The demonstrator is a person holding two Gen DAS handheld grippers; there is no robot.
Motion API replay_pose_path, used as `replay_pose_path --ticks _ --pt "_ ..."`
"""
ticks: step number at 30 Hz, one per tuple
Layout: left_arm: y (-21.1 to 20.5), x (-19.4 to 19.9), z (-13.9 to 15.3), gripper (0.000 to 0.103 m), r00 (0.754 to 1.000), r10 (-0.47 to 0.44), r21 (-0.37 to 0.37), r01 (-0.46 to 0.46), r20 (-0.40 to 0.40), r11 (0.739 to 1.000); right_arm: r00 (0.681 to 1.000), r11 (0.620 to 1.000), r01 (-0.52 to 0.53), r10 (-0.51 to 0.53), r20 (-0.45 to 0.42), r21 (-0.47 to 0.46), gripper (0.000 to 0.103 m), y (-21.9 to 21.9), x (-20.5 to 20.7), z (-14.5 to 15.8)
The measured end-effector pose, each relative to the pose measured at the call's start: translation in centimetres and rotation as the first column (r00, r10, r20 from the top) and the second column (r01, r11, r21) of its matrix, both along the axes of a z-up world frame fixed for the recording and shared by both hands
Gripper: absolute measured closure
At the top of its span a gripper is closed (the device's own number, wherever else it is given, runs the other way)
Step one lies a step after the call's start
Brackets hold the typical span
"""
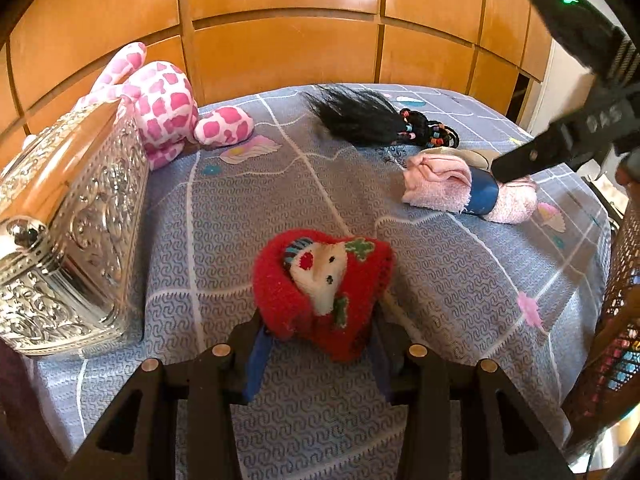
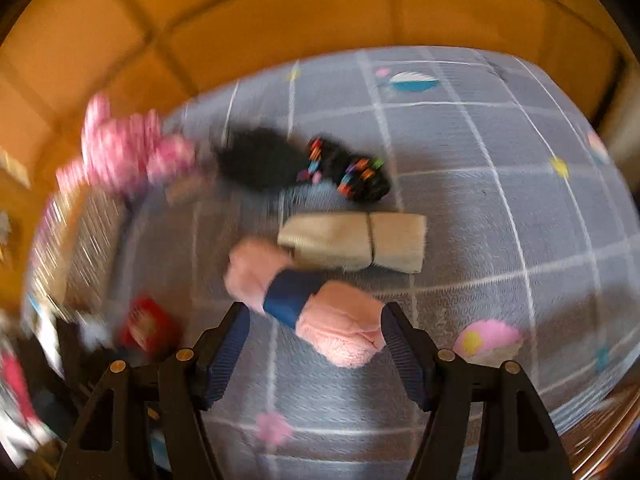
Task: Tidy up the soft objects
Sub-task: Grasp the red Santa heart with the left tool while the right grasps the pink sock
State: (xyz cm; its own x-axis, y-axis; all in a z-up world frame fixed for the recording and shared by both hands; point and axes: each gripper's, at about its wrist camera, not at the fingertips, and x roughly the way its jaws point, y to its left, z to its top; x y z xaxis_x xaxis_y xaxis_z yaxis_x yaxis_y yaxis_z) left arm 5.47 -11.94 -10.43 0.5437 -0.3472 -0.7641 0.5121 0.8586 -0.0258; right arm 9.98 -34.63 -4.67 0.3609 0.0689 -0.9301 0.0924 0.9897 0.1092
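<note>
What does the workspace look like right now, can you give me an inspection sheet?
Surface: bed cover, grey with a white grid and small pictures.
Job's things: red sock bundle; pink towel roll with a blue band; beige roll; pink spotted plush toy; black hair piece with coloured beads.
Clutter: silver embossed box at the left edge.
Grippers: left tool shut on the red sock bundle; right tool open, straddling the pink towel roll.
Cables: nothing seen.
Surroundings: wooden panelled wall behind; mesh basket at the right.
</note>
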Motion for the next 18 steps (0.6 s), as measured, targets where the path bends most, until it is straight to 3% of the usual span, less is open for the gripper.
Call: replay_pose_path --ticks 3,7,10,12,14,18 --pt "0.2 0.0 -0.1 0.056 1.0 0.003 -0.009 -0.003 0.003 1.0 0.992 0.987 -0.112 0.104 -0.069 -0.119 0.034 1.8 1.1 -0.5" --pt "0.2 -0.1 -0.1 0.056 1.0 0.005 -0.02 -0.005 0.003 1.0 0.982 0.964 -0.165 0.141 -0.122 -0.207 0.034 2.4 2.3 -1.4" --pt "0.3 0.0 -0.1 0.056 1.0 0.008 -0.031 -0.008 0.001 0.999 0.974 0.959 -0.196 0.166 -0.153 -0.207 0.035 2.9 3.1 -2.6" --pt "0.5 0.0 -0.2 0.056 1.0 0.01 -0.042 -0.01 -0.002 0.999 0.964 0.952 -0.225 0.186 -0.191 -0.208 0.055 3.6 3.4 -3.5" --pt "0.6 0.0 -0.2 0.056 1.0 0.015 -0.05 -0.015 -0.005 0.999 0.962 0.942 -0.243 0.203 -0.183 -0.231 0.061 4.4 3.2 -3.4" --pt "0.4 -0.1 -0.1 0.056 1.0 0.015 -0.048 -0.016 -0.003 0.999 0.966 0.964 -0.214 0.185 -0.18 -0.159 0.061 4.5 3.0 -3.6"
